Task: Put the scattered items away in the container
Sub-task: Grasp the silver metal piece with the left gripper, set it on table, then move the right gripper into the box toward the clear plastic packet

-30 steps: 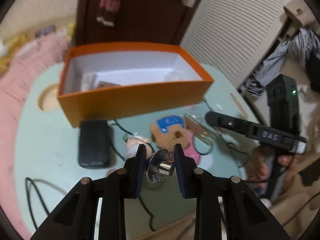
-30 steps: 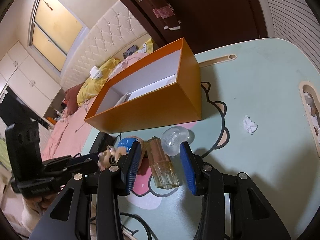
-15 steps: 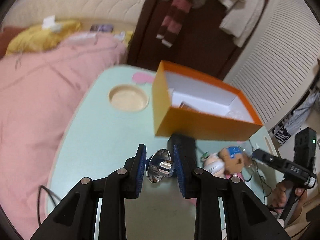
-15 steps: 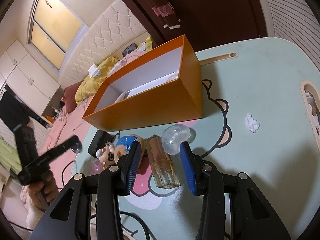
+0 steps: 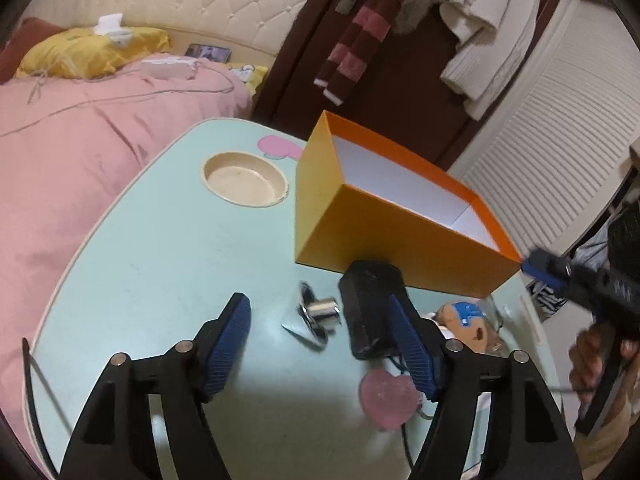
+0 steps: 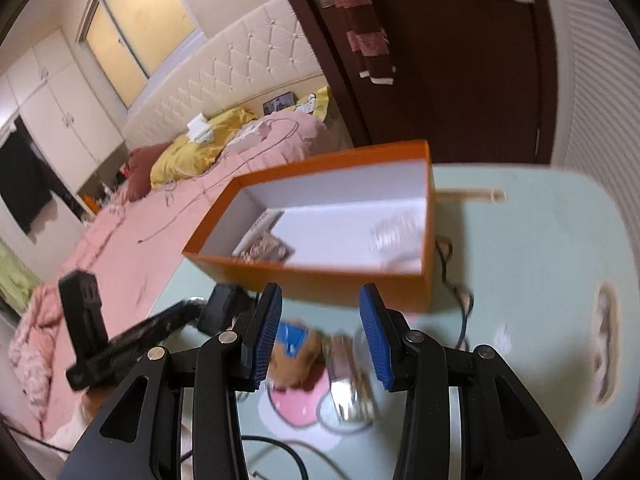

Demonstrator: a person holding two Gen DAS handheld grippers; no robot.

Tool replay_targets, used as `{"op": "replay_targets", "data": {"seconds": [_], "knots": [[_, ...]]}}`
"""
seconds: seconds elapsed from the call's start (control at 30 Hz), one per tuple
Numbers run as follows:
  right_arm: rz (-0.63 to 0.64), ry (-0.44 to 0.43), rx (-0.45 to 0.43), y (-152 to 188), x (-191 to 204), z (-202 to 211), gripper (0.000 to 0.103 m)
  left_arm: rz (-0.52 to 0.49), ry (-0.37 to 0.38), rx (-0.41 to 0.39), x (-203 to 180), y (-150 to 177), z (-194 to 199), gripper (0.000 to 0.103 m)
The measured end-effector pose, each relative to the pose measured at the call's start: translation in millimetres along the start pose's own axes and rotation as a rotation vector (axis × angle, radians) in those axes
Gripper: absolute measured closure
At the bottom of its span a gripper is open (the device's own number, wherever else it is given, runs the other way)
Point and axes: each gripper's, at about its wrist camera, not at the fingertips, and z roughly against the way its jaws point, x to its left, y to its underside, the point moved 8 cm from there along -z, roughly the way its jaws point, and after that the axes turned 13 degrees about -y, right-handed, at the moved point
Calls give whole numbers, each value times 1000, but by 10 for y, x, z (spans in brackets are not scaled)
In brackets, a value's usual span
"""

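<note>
1. The orange box [image 6: 352, 284], the container for this task, stands open on the pale green tabletop [image 5: 168, 248]. The right wrist view shows a few flat things already lying at one end of its white floor and a blurred clear thing at the other end; most of the floor is bare.
2. The small shiny metal piece [image 5: 320, 314] lies outside the box on the tabletop, between the fingers of the left tool [image 5: 320, 344] and touching neither pad. The jaws of that tool have just been opening and now stand spread, so the piece is on its own, not in the container.
3. Just beside it, against the box's near wall, lies a black block [image 5: 372, 304] with a cable running from it.
4. Further right lie a doll head with a blue cap [image 5: 460, 316] and a clear bottle [image 6: 352, 384], both on the tabletop near a pink heart print [image 5: 388, 396].
5. The right tool [image 6: 320, 338] hovers above the doll and bottle with its jaws part-way apart and nothing between the pads.
6. Judgement: the task is at an early to middle stage. A few things are boxed; the metal piece, block, doll head and bottle are left.
</note>
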Motion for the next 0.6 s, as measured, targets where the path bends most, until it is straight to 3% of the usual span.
{"op": "replay_targets", "data": {"seconds": [0.17, 0.3, 0.6], "knots": [[-7, 42, 73, -371, -50, -142, 61, 13, -38, -65, 65, -70, 109, 21], [-21, 130, 205, -559, -193, -352, 61, 21, -62, -108, 96, -110, 186, 14], [-4, 272, 488, -656, -403, -823, 61, 34, -52, -80, 150, -122, 148, 13]]}}
